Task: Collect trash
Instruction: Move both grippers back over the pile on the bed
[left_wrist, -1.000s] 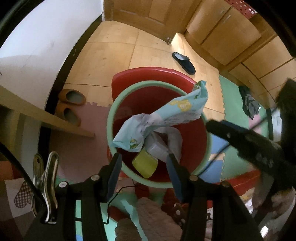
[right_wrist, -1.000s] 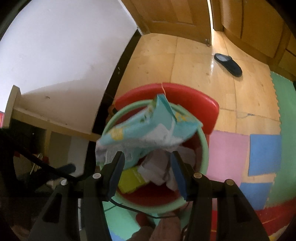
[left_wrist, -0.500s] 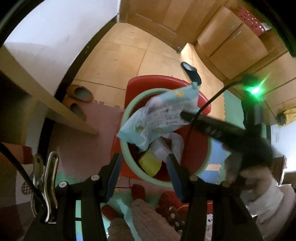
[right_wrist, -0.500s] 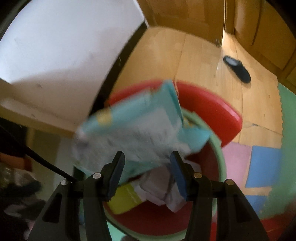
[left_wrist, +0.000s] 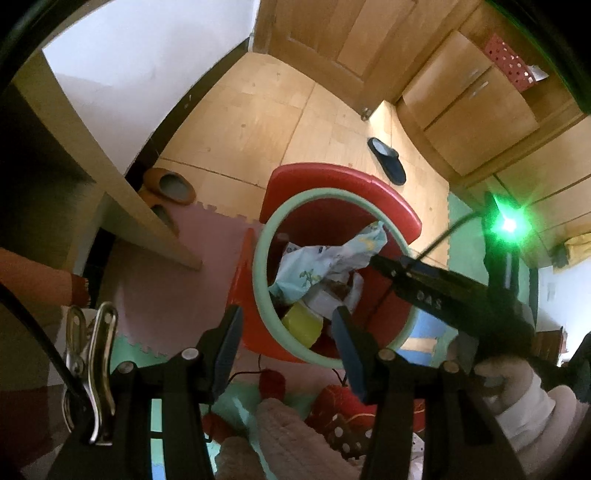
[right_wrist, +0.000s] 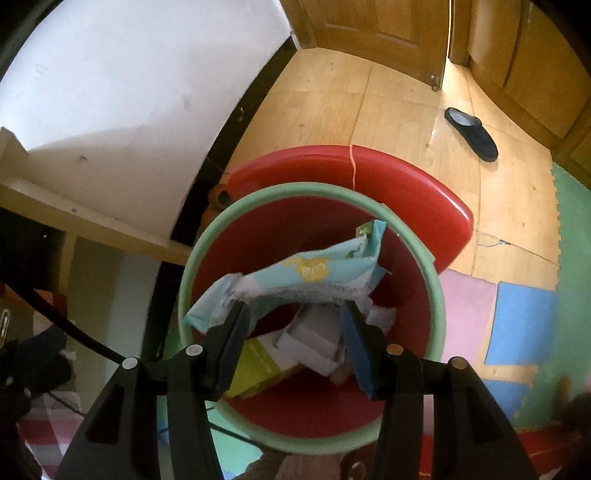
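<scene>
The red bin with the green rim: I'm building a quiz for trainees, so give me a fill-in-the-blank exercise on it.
1. The red bin has a rim coloured ____.
2. The light-blue wrapper lies on top of the ____ in the bin.
3. The fingers of the left gripper hold ____.
4. On the wooden floor beyond the bin lies one dark ____.

Missing words: green; trash; nothing; slipper
</scene>
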